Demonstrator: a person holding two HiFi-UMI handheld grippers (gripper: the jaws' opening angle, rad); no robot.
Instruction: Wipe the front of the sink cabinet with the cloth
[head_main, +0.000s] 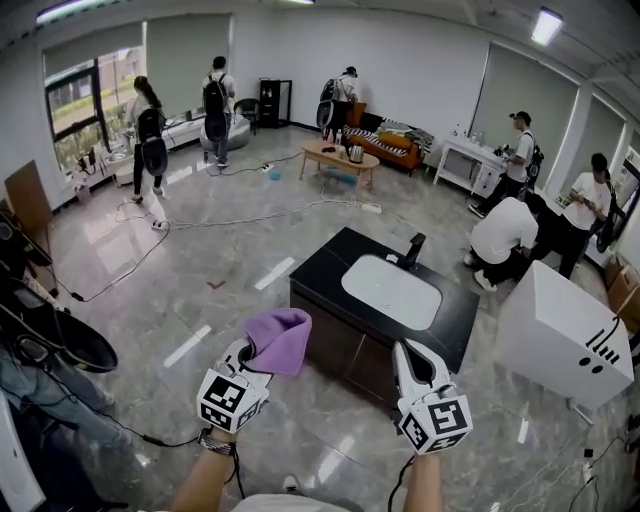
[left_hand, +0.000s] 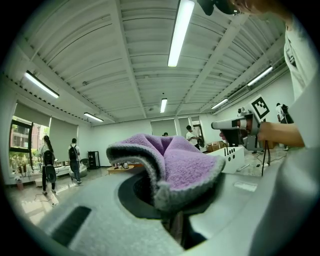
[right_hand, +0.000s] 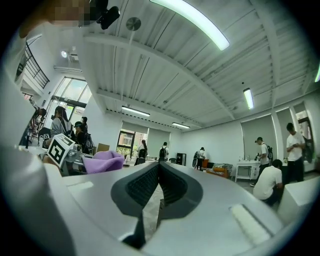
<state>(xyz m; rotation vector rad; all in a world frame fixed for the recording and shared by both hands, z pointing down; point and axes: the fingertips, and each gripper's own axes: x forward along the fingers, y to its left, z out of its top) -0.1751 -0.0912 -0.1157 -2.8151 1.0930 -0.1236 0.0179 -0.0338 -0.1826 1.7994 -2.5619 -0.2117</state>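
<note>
The sink cabinet (head_main: 340, 345) is black with a white basin (head_main: 391, 291) and a black tap, and it stands just ahead of me. Its dark front faces me. My left gripper (head_main: 250, 352) is shut on a purple cloth (head_main: 280, 338), held up in front of the cabinet's left front corner. In the left gripper view the cloth (left_hand: 175, 160) bunches over the jaws and hides their tips. My right gripper (head_main: 405, 352) hovers before the cabinet's right front, shut with nothing between its fingers (right_hand: 142, 185). The right gripper view also shows the cloth (right_hand: 102, 161) to the left.
A white box (head_main: 560, 330) stands right of the cabinet. A person (head_main: 505, 235) crouches behind it, with others standing around the room. Cables (head_main: 250, 215) run over the glossy floor. Dark equipment (head_main: 50, 340) is at my left.
</note>
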